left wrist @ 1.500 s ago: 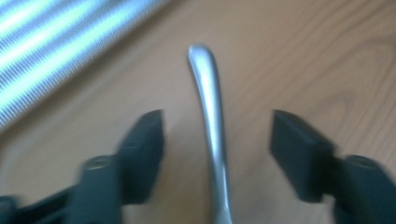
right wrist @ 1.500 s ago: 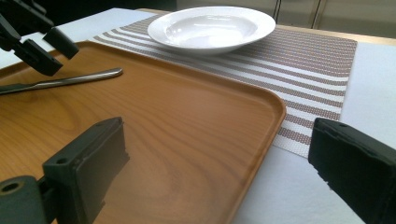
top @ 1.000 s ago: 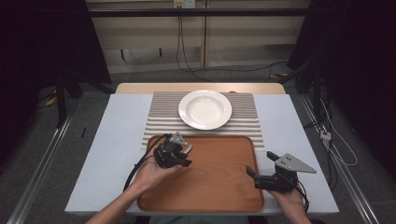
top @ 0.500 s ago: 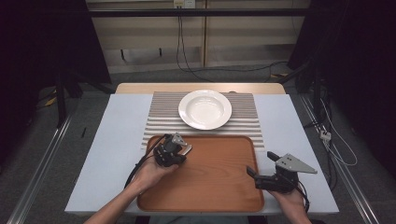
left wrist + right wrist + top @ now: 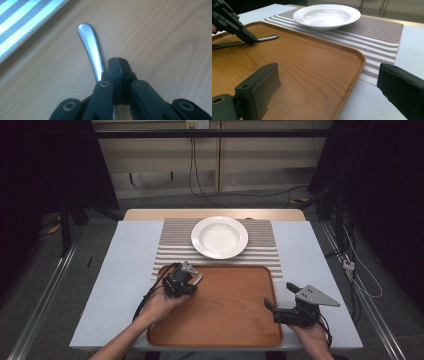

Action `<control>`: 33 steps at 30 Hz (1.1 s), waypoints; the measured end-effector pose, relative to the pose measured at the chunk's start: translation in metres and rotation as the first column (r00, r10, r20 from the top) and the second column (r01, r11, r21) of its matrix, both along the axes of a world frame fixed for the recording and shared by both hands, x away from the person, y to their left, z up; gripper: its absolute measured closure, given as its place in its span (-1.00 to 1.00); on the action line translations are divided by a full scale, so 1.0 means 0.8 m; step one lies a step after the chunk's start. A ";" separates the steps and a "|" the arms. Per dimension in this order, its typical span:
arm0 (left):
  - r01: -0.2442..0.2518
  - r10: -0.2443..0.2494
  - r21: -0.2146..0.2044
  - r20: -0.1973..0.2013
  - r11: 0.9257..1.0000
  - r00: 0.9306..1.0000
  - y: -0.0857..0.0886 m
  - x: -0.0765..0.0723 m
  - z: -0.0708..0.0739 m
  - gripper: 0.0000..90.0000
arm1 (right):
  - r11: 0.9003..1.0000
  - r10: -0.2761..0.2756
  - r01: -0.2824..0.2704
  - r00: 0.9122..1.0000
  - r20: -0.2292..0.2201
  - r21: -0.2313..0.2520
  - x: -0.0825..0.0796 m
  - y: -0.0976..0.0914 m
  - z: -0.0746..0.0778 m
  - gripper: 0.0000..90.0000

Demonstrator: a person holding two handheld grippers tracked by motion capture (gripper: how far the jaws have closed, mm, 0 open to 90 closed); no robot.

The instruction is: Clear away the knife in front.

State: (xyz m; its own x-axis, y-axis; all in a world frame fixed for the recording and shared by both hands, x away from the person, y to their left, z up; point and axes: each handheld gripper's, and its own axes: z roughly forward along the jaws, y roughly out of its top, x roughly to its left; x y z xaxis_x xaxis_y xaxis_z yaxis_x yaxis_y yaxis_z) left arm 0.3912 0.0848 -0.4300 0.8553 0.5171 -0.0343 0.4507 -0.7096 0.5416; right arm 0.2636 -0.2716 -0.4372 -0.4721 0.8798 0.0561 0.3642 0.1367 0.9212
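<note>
On the wooden tray (image 5: pixel 225 315), near its far-left corner, we find the left gripper (image 5: pixel 192 279) held low in the person's left hand (image 5: pixel 162 302). In the left gripper view its fingers (image 5: pixel 117 65) are pressed together, tip against tip, with nothing between them. A metal utensil handle (image 5: pixel 91 48) lies on the tray just beside the fingers on their left, its rounded end pointing toward the tray rim; we read it as touching or nearly touching the left finger's outer side, not clamped. Which utensil it is we cannot tell, as the working end is hidden under the gripper.

In the right gripper view the same handle (image 5: pixel 265 38) lies flat on the tray floor, with the left gripper's closed tips (image 5: pixel 249 39) resting on or just over it.

The right gripper (image 5: pixel 280 296) sits at the tray's right edge near the front corner, held in the right hand (image 5: pixel 312 335). Its fingers (image 5: pixel 259 87) are spread wide apart and grasp nothing; one is over the tray, the other over the table beyond the rim.

A white deep plate (image 5: pixel 219 237) stands empty on a striped placemat (image 5: pixel 262 245) beyond the tray, well apart from both grippers. The placemat's near edge runs just under or against the tray's far rim. The table (image 5: pixel 125 270) surface is pale grey-blue.
</note>
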 end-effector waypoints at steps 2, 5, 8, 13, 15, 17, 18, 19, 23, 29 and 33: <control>-0.039 0.039 -0.011 0.010 0.999 0.999 -0.001 -0.002 -0.001 1.00 | 1.000 0.001 -0.001 1.000 -0.001 0.004 0.000 0.000 0.000 -0.91; -0.038 0.038 -0.017 -0.008 0.999 0.999 0.003 0.002 -0.001 1.00 | 1.000 -0.002 0.002 1.000 -0.005 0.007 0.000 -0.001 0.000 -0.91; -0.050 0.049 -0.021 -0.015 0.999 0.999 0.005 0.005 -0.001 1.00 | 1.000 -0.002 0.002 1.000 -0.009 0.009 0.002 -0.002 -0.001 -0.91; -0.054 0.054 -0.011 -0.010 0.998 0.999 0.006 0.004 0.000 1.00 | 1.000 -0.001 0.001 1.000 -0.012 0.001 0.002 -0.001 -0.001 -0.91; -0.066 0.066 -0.014 -0.010 0.998 0.998 0.007 0.003 0.000 1.00 | 1.000 -0.002 0.002 1.000 -0.014 0.000 0.002 -0.001 -0.001 -0.91; -0.062 0.062 -0.012 -0.010 0.998 0.998 0.010 0.003 0.000 1.00 | 1.000 -0.003 0.003 1.000 -0.013 0.000 0.002 -0.001 -0.001 -0.91; -0.063 0.063 -0.014 -0.014 0.998 0.998 0.012 0.002 0.000 1.00 | 1.000 -0.004 0.004 1.000 -0.012 0.000 0.001 -0.001 -0.001 -0.91; -0.065 0.065 -0.012 -0.013 0.998 0.998 0.013 0.002 0.000 1.00 | 1.000 -0.005 0.005 1.000 -0.011 0.002 0.001 -0.001 -0.001 -0.91; -0.090 0.090 -0.024 -0.022 0.996 0.996 0.021 0.002 -0.001 1.00 | 1.000 0.001 -0.001 1.000 -0.011 0.001 0.001 -0.001 -0.001 -0.91; -0.100 0.100 -0.024 -0.026 0.995 0.995 0.028 0.003 0.000 1.00 | 1.000 0.004 -0.004 1.000 -0.012 0.002 0.002 0.000 -0.001 -0.91; -0.123 0.122 -0.014 -0.033 0.992 0.992 0.033 0.001 0.001 1.00 | 1.000 0.006 -0.006 1.000 -0.009 0.002 0.001 0.000 -0.001 -0.91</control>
